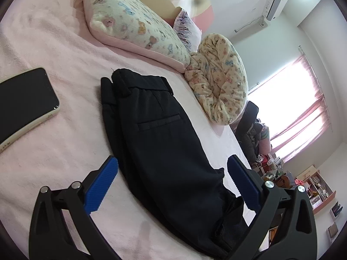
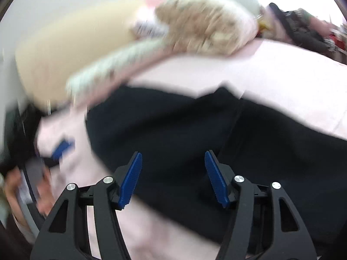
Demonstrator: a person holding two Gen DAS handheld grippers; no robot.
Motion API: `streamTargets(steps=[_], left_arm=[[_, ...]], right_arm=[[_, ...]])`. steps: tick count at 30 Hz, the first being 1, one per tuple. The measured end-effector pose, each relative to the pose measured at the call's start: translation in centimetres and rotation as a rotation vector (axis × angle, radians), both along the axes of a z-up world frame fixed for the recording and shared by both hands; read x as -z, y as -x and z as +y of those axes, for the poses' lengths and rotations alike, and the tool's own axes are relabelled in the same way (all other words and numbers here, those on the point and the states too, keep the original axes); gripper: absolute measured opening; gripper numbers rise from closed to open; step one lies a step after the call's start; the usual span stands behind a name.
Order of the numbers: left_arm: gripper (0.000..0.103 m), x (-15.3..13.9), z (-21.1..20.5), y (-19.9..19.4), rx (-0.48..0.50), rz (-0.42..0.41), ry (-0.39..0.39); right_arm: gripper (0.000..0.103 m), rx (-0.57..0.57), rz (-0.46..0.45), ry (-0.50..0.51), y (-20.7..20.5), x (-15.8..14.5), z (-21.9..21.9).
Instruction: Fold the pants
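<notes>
Black pants (image 1: 160, 143) lie folded lengthwise on the pink bedspread (image 1: 65, 49), waistband toward the pillows and a back pocket facing up. My left gripper (image 1: 171, 184) stands open, its blue pads on either side of the pants' leg end and clear of the cloth. In the blurred right wrist view the same pants (image 2: 173, 125) stretch across the bed under my right gripper (image 2: 173, 175), which is open with nothing pinched between its blue pads. The left gripper's blue pad (image 2: 61, 148) and a hand (image 2: 15, 186) show at that view's left edge.
A black phone in a pale case (image 1: 23, 106) lies on the bed left of the pants. Patterned pillows (image 1: 134, 23) and a rolled floral blanket (image 1: 219, 82) line the far side. The bed edge (image 1: 236, 138) drops off at right, with clutter and shelves beyond.
</notes>
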State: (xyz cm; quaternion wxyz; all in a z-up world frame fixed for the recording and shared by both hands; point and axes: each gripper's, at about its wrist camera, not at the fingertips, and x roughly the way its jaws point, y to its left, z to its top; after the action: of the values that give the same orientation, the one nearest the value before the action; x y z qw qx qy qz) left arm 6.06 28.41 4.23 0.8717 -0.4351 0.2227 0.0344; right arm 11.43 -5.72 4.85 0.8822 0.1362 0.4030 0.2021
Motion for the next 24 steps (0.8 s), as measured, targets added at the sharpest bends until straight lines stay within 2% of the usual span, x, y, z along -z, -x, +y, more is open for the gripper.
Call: streamTargets(steps=[2, 4, 5, 6, 8, 9, 11, 13, 15, 16, 19, 21, 24], left_arm=[[0.101, 0.2, 0.2, 0.1, 0.001, 0.003, 0.014], [0.101, 0.3, 0.3, 0.0, 0.002, 0.009, 0.019], [0.101, 0.3, 0.3, -0.1, 0.002, 0.009, 0.020], [0.101, 0.3, 0.4, -0.1, 0.002, 0.009, 0.020], [0.101, 0.2, 0.5, -0.2, -0.001, 0.010, 0.012], [0.101, 0.2, 0.5, -0.2, -0.002, 0.011, 0.006], [0.101, 0.2, 0.7, -0.4, -0.005, 0.018, 0.001], [0.101, 0.2, 1.0, -0.5, -0.012, 0.021, 0.010], [0.101, 0.4, 1.5, -0.5, -0.025, 0.030, 0.031], [0.101, 0.5, 1.8, -0.5, -0.032, 0.037, 0.047], [0.101, 0.9, 2.5, -0.7, -0.046, 0.064, 0.070], [0.101, 1.2, 3.0, -0.8, -0.038, 0.078, 0.093], [0.101, 1.8, 3.6, -1.3, -0.001, 0.104, 0.120]], right_arm=[[0.064, 0.090, 0.005, -0.066, -1.8, -0.2, -2.0], [0.065, 0.184, 0.066, -0.156, -4.2, 0.9, -4.0], [0.066, 0.221, 0.108, -0.203, -5.3, 1.8, -4.9], [0.072, 0.255, 0.162, -0.239, -6.4, 2.9, -5.7], [0.073, 0.302, 0.326, -0.294, -8.9, 6.5, -6.6], [0.073, 0.313, 0.376, -0.307, -9.6, 7.8, -6.7], [0.074, 0.296, 0.375, -0.276, -10.1, 7.8, -6.5], [0.074, 0.253, 0.354, -0.238, -9.7, 6.2, -6.1], [0.075, 0.201, 0.328, -0.288, -8.3, 4.5, -6.1], [0.080, 0.190, 0.325, -0.313, -7.1, 4.0, -6.2], [0.087, 0.143, 0.327, -0.368, -4.1, 3.9, -5.7], [0.086, 0.098, 0.388, -0.305, -3.4, 5.9, -4.7], [0.087, 0.056, 0.347, -0.246, -2.9, 5.1, -4.2]])
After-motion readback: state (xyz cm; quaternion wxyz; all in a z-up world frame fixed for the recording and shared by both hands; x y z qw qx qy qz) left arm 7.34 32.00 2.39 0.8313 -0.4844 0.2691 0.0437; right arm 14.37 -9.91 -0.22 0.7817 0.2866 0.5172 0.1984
